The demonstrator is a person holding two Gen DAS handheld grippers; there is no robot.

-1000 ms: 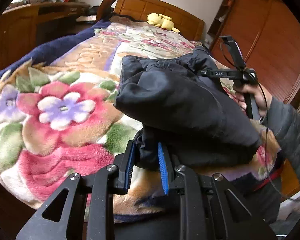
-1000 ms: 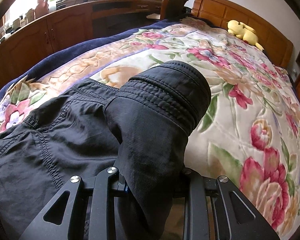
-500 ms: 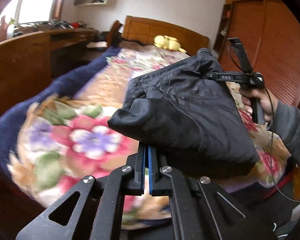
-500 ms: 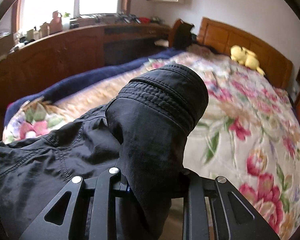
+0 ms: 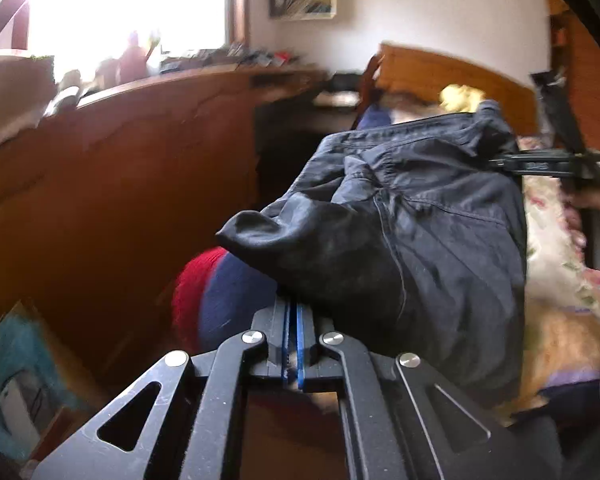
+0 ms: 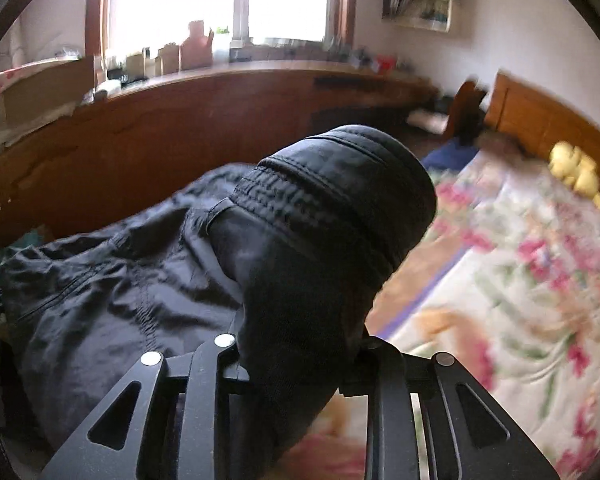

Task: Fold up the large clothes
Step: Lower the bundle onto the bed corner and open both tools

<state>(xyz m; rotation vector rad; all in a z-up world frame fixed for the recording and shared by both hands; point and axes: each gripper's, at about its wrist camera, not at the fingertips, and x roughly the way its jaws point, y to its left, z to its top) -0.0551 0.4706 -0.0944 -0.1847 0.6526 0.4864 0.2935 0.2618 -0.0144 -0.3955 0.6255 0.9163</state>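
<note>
garment: dark jacket (image 5: 412, 240), lifted off the floral bed (image 6: 520, 280), slung between both grippers, bulk hanging over the bed's foot edge
left gripper (image 5: 292, 320): pinched tight together, a thin bit of hem probably caught there, hard to tell
right gripper (image 6: 300, 356): clamped on a thick cuff
feel: soft, floppy, kinda slick, light-ish
best hold: seams, cuffs, hem corners

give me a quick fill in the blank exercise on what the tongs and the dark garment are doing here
1. The left tongs, with blue pads, are ____ on an edge of the dark navy fabric garment.
2. The right tongs grip a thick fold of the ____.
3. The yellow plush toy lies by the wooden ____ of the bed.

Missing words: shut; garment; headboard
</note>
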